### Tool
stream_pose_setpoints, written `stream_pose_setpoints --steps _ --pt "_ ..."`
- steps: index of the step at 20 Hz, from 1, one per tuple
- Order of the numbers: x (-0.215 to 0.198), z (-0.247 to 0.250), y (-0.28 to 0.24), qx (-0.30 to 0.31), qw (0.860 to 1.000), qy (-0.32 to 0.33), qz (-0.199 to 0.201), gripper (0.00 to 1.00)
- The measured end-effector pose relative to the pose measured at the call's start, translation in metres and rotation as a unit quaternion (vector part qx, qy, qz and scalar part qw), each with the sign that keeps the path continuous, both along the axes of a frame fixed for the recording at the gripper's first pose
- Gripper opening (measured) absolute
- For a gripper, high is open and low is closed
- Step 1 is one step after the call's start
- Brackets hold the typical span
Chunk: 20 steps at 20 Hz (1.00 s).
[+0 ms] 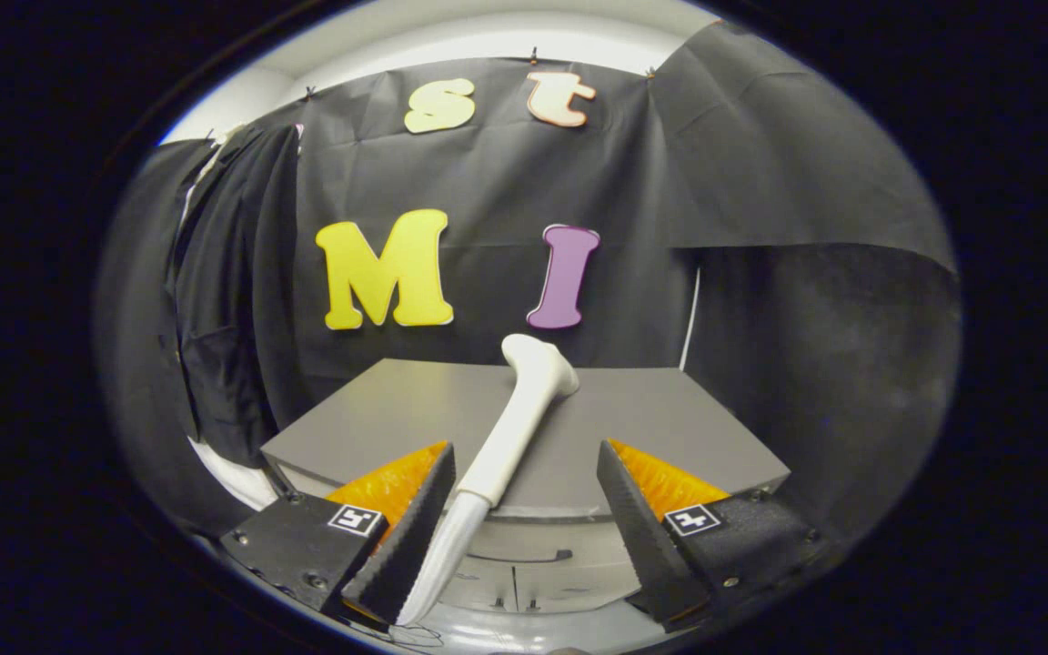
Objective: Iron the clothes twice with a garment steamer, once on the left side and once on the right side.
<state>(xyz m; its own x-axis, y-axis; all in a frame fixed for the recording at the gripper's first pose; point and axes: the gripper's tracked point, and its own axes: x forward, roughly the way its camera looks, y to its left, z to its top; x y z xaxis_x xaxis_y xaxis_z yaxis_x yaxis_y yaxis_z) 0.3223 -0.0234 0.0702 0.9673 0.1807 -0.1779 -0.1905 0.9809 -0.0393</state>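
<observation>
Between spread fingers (526, 509), steamer (515, 428)

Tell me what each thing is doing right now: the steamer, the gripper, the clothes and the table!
Garment steamer: lying on the table, head pointing away, handle reaching back between the gripper's fingers.
Gripper: open, fingers spread on both sides of the steamer handle, not pressing on it.
Dark clothes: hanging beside the table, not touched.
Grey table: standing ahead of the fingers, holding the steamer.

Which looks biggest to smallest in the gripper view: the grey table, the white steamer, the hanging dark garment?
1. Grey table.
2. Hanging dark garment, close to the table in apparent size.
3. White steamer, lying between the open tool's fingers, nearer the camera, so it looks enlarged.
</observation>
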Motion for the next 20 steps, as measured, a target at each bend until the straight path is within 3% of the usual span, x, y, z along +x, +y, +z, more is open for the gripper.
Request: stream_pose_setpoints --steps 9,15,20 --pt "0.074 -0.03 0.02 0.012 0.996 0.072 0.059 0.97" --pt "0.092 -0.033 0.033 0.014 0.994 0.086 0.066 0.78" --pt "0.088 -0.037 0.037 0.083 0.984 0.134 0.079 0.66"
